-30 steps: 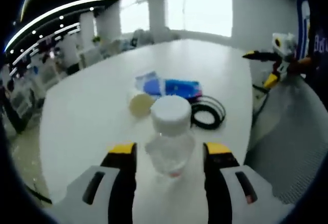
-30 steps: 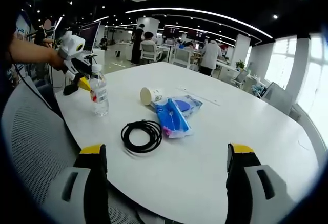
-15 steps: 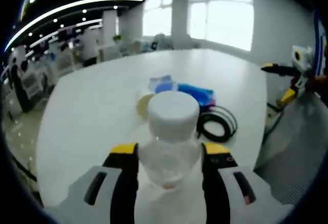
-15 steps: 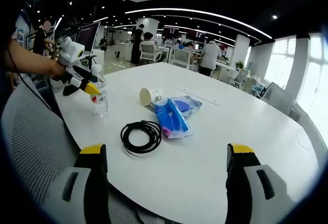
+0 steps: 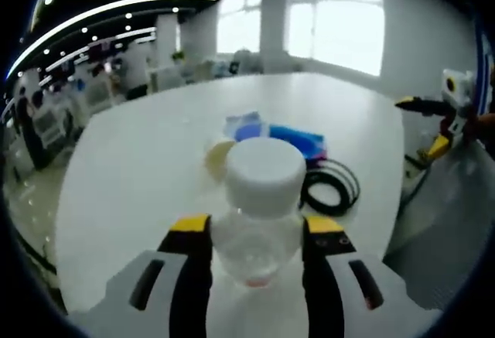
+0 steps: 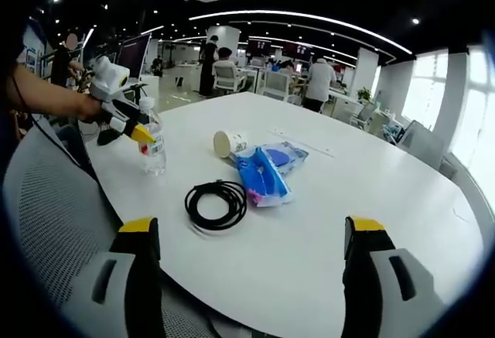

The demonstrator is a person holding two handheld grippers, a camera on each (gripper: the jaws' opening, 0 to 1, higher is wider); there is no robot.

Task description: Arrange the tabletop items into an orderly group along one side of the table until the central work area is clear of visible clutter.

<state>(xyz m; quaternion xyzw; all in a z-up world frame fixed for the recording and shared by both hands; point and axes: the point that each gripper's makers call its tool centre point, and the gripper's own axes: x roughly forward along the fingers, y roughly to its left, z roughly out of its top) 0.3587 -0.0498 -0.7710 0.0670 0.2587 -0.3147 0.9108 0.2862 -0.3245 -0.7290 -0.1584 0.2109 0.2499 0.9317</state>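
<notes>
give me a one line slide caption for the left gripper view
Left gripper closing around a water bottle on the white table, with a cup, blue packs and coiled cable beyond.

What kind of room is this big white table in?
Most likely a large open office. Behind the white table people sit and stand at rows of desks, with long strip lights on a dark ceiling and tall windows along one wall.
</notes>
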